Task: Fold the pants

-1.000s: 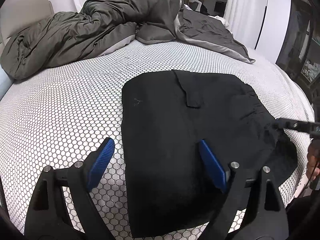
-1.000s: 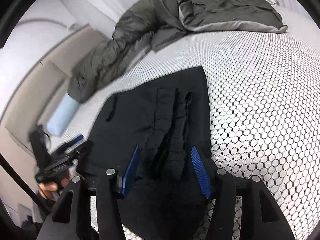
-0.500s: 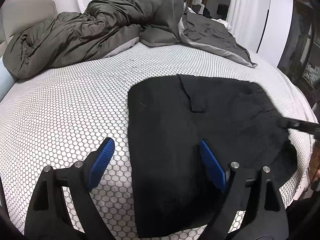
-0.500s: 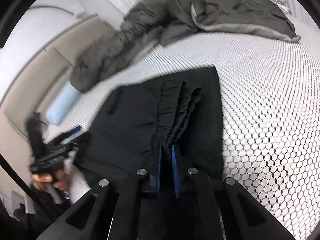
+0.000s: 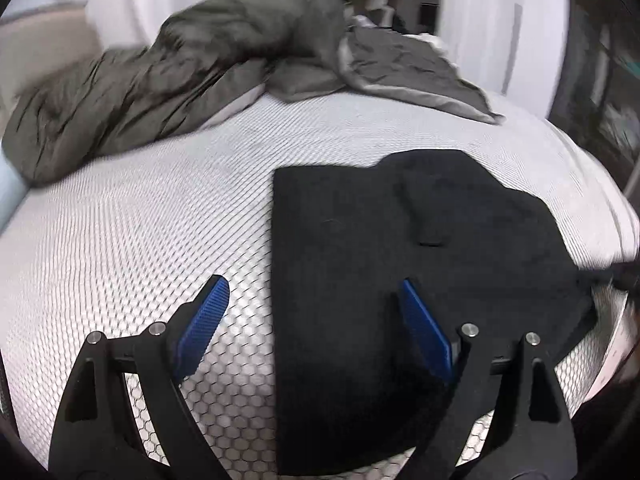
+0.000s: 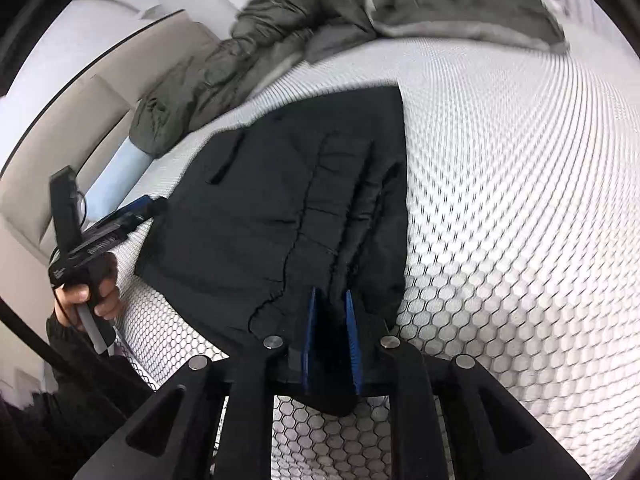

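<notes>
The black pants [image 5: 400,272] lie folded on the white honeycomb bedsheet [image 5: 140,240]. My left gripper [image 5: 312,300] is open above the near left edge of the pants, one blue pad over the sheet, the other over the cloth. In the right wrist view the pants [image 6: 280,208] spread ahead, and my right gripper [image 6: 330,300] is shut on their gathered waistband end, lifting it a little. The left gripper [image 6: 120,216] and the hand holding it show at the left in that view.
A crumpled dark grey duvet [image 5: 180,80] lies along the far side of the bed. A pale blue pillow [image 6: 116,176] rests by the beige headboard [image 6: 80,128]. White curtains [image 5: 500,20] hang beyond the bed.
My right gripper closed on the bunched waistband end of the pants and drew back slightly. My left gripper stayed open and pulled back a little from the pants.
</notes>
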`<state>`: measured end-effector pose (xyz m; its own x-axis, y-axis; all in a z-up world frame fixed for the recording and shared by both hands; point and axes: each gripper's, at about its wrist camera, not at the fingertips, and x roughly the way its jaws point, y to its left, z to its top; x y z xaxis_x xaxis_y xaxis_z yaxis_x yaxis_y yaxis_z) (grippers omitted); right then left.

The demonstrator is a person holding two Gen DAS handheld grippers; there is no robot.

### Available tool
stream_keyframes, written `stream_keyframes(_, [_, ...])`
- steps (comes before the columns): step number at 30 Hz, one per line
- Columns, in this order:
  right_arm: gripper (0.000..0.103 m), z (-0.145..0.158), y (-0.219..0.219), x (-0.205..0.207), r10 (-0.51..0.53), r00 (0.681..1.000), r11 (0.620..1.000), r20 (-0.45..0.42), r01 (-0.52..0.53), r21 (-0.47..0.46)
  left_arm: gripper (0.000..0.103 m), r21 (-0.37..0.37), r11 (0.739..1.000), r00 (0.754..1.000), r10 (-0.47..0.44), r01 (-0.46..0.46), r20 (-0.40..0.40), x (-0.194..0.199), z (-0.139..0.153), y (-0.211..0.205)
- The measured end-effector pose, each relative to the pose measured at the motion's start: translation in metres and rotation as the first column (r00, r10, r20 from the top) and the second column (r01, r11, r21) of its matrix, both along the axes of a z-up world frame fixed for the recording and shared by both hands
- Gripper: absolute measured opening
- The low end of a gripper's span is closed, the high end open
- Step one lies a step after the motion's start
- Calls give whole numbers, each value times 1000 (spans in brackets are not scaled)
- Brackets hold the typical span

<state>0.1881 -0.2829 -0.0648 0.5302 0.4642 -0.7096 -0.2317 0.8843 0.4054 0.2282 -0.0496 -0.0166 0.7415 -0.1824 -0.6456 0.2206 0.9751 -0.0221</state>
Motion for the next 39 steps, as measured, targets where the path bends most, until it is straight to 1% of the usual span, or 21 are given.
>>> stream_keyframes(2, [22, 23, 3, -13, -31, 992, 996, 121, 41, -75, 85, 40, 996, 996, -83, 82, 38, -10, 2, -18])
stream_keyframes(3, [28, 32, 6, -18, -48, 983, 993, 177, 66, -99, 85, 62, 990, 991, -128, 125, 43, -14, 0, -27])
stream_keyframes(4, [29, 40, 12, -21, -49, 973, 992, 228, 73, -101, 85, 84, 983, 986, -164, 161, 37, -17, -3, -36])
stream_keyframes(6, [30, 47, 28, -17, -16, 966, 996, 258, 39, -82, 85, 95, 975, 979, -202, 200, 14, -19, -10, -49])
stream_keyframes(7, [35, 45, 39, -10, 5, 967, 997, 256, 14, -76, 85, 90, 972, 975, -220, 219, 1, -19, -13, -53])
stream_keyframes(9, [40, 37, 64, 4, 51, 973, 995, 224, -31, -92, 86, 93, 961, 965, -260, 262, -29, -20, -21, -61])
stream_keyframes(13, [40, 7, 119, 36, 165, 976, 972, 141, -137, -191, 86, 111, 955, 960, -269, 277, -78, -19, -31, -60])
stream_keyframes(15, [40, -6, 134, 41, 188, 974, 949, 123, -148, -277, 86, 123, 951, 957, -274, 284, -96, -21, -35, -55])
stream_keyframes(16, [40, -9, 136, 38, 195, 972, 926, 135, -137, -351, 87, 125, 950, 956, -274, 285, -101, -23, -37, -50])
stream_keyframes(17, [40, -10, 130, 33, 191, 971, 910, 144, -120, -397, 88, 115, 953, 957, -269, 281, -108, -24, -38, -44])
stream_keyframes(19, [40, -8, 116, 20, 183, 970, 887, 159, -93, -452, 90, 97, 956, 957, -264, 275, -118, -25, -38, -33])
stream_keyframes(21, [40, -6, 94, 6, 167, 971, 889, 170, -74, -451, 91, 98, 957, 957, -260, 273, -126, -29, -39, -27])
stream_keyframes(23, [41, -5, 75, -1, 138, 975, 908, 174, -54, -416, 91, 107, 958, 960, -253, 266, -121, -28, -36, -28])
stream_keyframes(24, [49, -5, 72, -1, 121, 977, 918, 176, -43, -394, 91, 109, 959, 962, -248, 260, -114, -28, -34, -28])
stream_keyframes(26, [50, -1, 63, -1, 85, 979, 935, 186, -15, -354, 91, 98, 963, 965, -244, 253, -95, -32, -27, -28])
stream_keyframes(28, [58, 8, 64, -4, 65, 975, 957, 213, 0, -291, 91, 73, 963, 965, -254, 258, -64, -37, -16, -30])
stream_keyframes(30, [65, 17, 72, 1, 54, 968, 963, 245, 14, -268, 91, 54, 964, 965, -259, 261, -49, -36, -9, -31])
stream_keyframes(32, [65, 21, 84, 14, 42, 967, 961, 251, 30, -276, 91, 43, 971, 971, -235, 237, -50, -25, -5, -35])
stream_keyframes(35, [65, 26, 92, 21, 29, 965, 954, 262, 51, -296, 91, 52, 980, 978, -184, 190, -98, 2, -13, -41])
stream_keyframes(37, [65, 27, 88, 29, -9, 966, 948, 259, 91, -306, 91, 73, 983, 979, -159, 170, -130, 14, -22, -47])
stream_keyframes(39, [65, 26, 79, 35, -57, 966, 923, 251, 147, -355, 94, 100, 981, 979, -153, 167, -133, 17, -25, -52])
